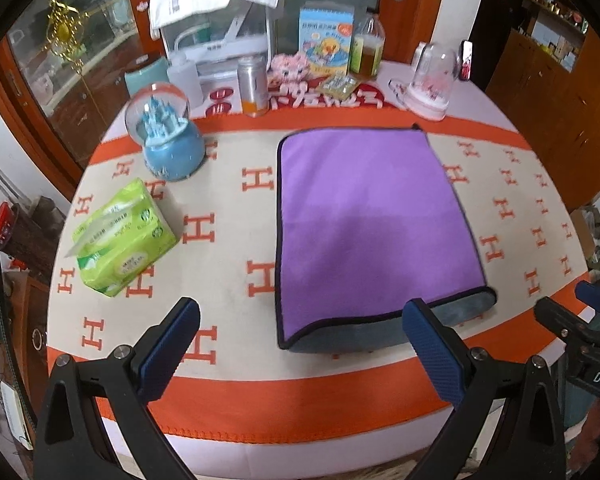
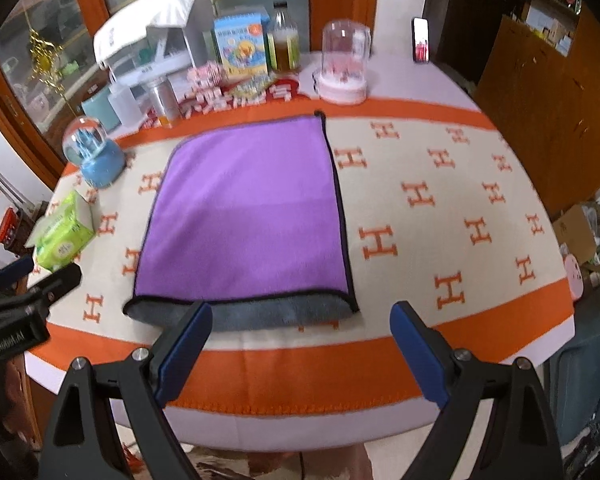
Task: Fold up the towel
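Towel: purple microfibre cloth with grey underside point(image 1: 364, 220) lies folded once, flat on the orange-and-cream H-patterned tablecloth point(image 1: 228, 240). Left gripper point(image 1: 300, 344) and right gripper point(image 2: 300, 344) hover spread apart, empty, above its near edge, probably poised for another fold.

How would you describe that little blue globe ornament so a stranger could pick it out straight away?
Start from the purple towel lying flat on the orange-and-cream tablecloth, then look to its far left. Just beyond the green tissue pack stands the snow globe. Unlike the tall pink-based glass dome at the back right, it is a round clear ball on a bulbous light-blue base, with a blue castle inside.
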{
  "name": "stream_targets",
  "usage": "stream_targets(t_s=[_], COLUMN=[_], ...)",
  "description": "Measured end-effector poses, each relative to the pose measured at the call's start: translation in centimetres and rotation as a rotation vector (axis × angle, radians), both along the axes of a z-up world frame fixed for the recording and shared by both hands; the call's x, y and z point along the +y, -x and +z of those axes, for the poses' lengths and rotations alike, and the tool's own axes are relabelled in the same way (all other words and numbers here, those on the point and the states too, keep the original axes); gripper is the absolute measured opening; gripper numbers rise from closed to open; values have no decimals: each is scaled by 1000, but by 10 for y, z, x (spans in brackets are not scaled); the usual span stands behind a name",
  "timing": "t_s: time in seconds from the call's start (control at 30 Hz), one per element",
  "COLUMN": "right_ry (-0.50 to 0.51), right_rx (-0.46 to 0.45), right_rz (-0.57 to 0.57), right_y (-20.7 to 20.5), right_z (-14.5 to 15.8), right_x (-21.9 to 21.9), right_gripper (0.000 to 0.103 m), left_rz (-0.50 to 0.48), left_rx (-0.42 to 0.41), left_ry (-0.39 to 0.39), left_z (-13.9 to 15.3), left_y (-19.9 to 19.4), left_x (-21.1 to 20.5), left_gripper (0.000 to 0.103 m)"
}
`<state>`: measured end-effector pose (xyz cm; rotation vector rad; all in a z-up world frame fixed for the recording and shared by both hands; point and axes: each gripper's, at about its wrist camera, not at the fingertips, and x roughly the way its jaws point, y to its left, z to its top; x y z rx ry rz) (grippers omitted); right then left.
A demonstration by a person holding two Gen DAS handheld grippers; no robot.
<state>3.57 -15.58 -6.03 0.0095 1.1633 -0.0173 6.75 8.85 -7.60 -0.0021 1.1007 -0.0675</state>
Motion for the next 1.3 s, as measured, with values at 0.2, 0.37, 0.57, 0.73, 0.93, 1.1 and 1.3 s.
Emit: stream_targets(t_s=[0.2,0.37,0.57,0.73,0.93,1.1,1.3], right_ry=[45,13,-2,-25,-26,-56,-91], right_rx=[62,111,120,120,116,138,178], right_rz=[17,29,108,209,348,444,530], right_y=[3,-2,-16,-29,-42,-50,-59], right_z=[-31,-58,-84,-94,-101,-108,-117], right_x=[-12,-33,-47,-51,-49,-47,-42], right_gripper=[91,91,79,74,69,61,49], left_rz=[-32,-57,-77,-111,-157,-208,-315], left_rx=[77,136,169,181,144,152,173], left_ry=[47,35,78,139,125,104,64], left_z=[-41,-72,-94,-105,-108,-112,-121], left_y=[-2,-1,0,-3,-10,-18,-25], left_x=[21,23,20,19,17,9,-4], left_gripper=[101,100,94,94,89,84,69])
